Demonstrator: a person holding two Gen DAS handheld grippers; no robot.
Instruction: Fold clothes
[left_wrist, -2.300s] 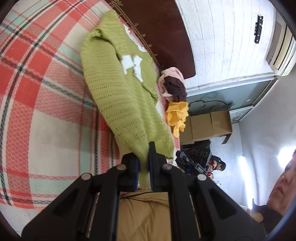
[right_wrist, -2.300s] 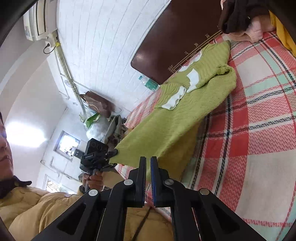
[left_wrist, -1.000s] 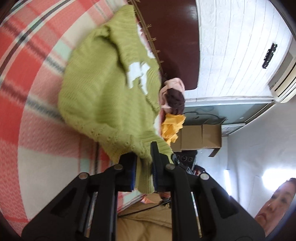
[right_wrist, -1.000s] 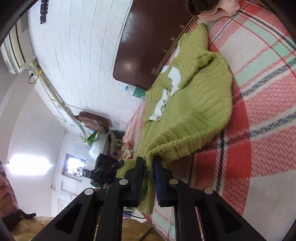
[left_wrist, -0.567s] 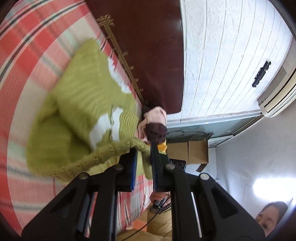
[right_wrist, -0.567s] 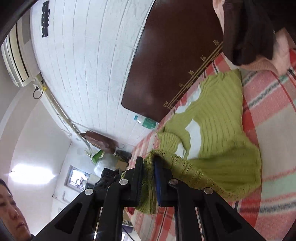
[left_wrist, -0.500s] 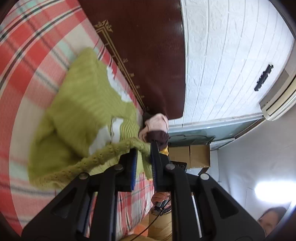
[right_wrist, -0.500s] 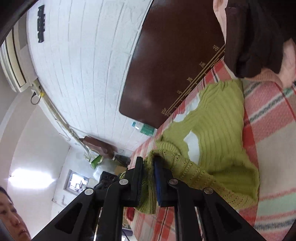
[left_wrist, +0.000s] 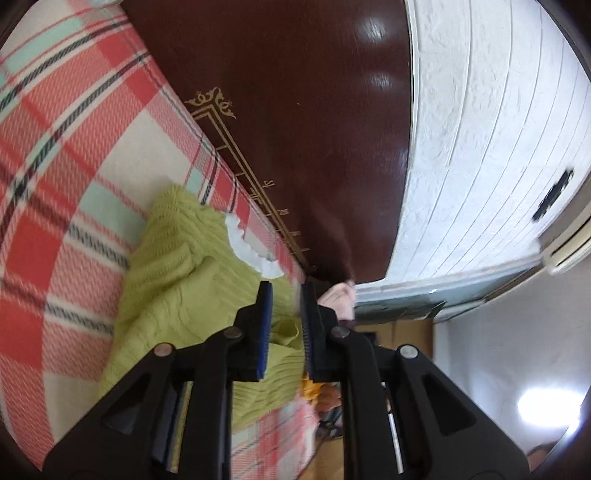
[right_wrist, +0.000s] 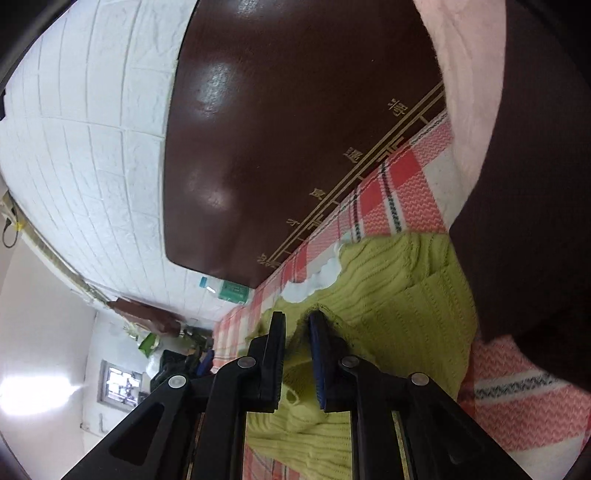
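Observation:
A lime green knitted sweater (left_wrist: 177, 280) with a white collar (left_wrist: 251, 251) lies folded over on the plaid bedsheet (left_wrist: 74, 122), close to the dark wooden headboard (left_wrist: 295, 110). My left gripper (left_wrist: 286, 291) hangs just above the sweater with its jaws parted and nothing between them. In the right wrist view the sweater (right_wrist: 406, 306) lies under my right gripper (right_wrist: 297, 321), whose jaws are parted; the knitted hem rests loosely against the right finger.
A pile of pink and dark brown clothes (right_wrist: 517, 184) sits right beside the sweater at the headboard. A yellow garment (left_wrist: 314, 391) shows beyond the bed edge. The white brick wall (left_wrist: 480, 147) rises behind the headboard.
Both grippers carried the sweater's hem up toward the collar, folding it in half. Both then opened and let go of the hem, which now lies on the sweater.

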